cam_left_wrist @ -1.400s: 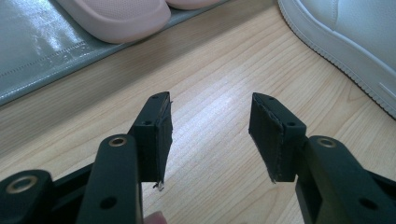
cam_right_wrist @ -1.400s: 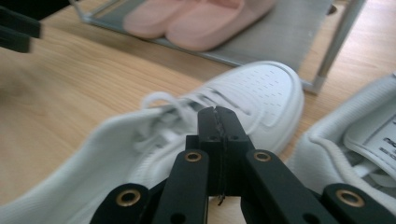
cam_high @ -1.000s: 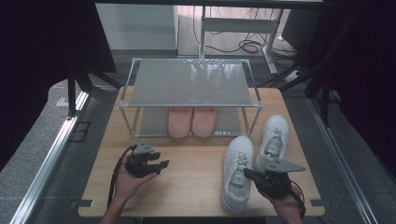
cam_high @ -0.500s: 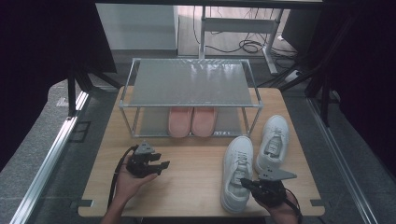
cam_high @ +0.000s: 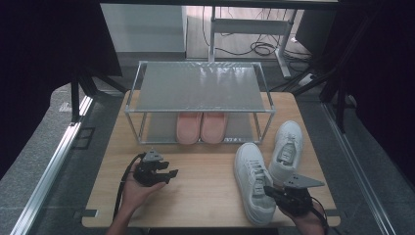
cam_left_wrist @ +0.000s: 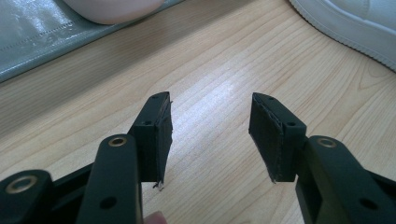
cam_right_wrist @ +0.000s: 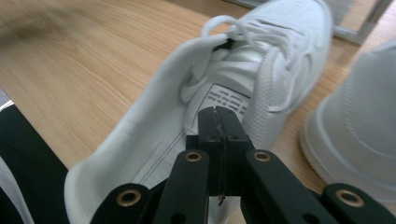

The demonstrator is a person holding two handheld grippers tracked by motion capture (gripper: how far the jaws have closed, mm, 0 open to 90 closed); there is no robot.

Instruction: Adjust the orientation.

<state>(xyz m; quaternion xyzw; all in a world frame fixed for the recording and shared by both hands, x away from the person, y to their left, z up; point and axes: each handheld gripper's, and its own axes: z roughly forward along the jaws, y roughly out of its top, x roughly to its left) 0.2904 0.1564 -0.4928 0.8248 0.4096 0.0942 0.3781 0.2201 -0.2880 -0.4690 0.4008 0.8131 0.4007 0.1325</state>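
Observation:
Two white sneakers lie on the wooden table at the right: the nearer one (cam_high: 250,174) (cam_right_wrist: 140,135) and a second one (cam_high: 288,144) (cam_right_wrist: 359,116) beside it. My right gripper (cam_high: 269,191) (cam_right_wrist: 218,123) is shut, its pads pressed together with nothing visibly between them. Its tips sit over the nearer sneaker's heel opening, pointing at the insole. My left gripper (cam_high: 170,174) (cam_left_wrist: 210,135) rests in a hand at the table's left. It is open over bare wood, with nothing between the jaws.
A metal two-tier shoe rack (cam_high: 198,85) stands at the back of the table (cam_high: 205,186). A pair of pink slippers (cam_high: 201,128) (cam_left_wrist: 112,7) sits on its lower shelf (cam_left_wrist: 37,42). Cables lie on the floor beyond the rack.
My right gripper has drawn back toward the table's near edge and dipped a little, now at the nearer sneaker's heel. The left gripper has stayed put.

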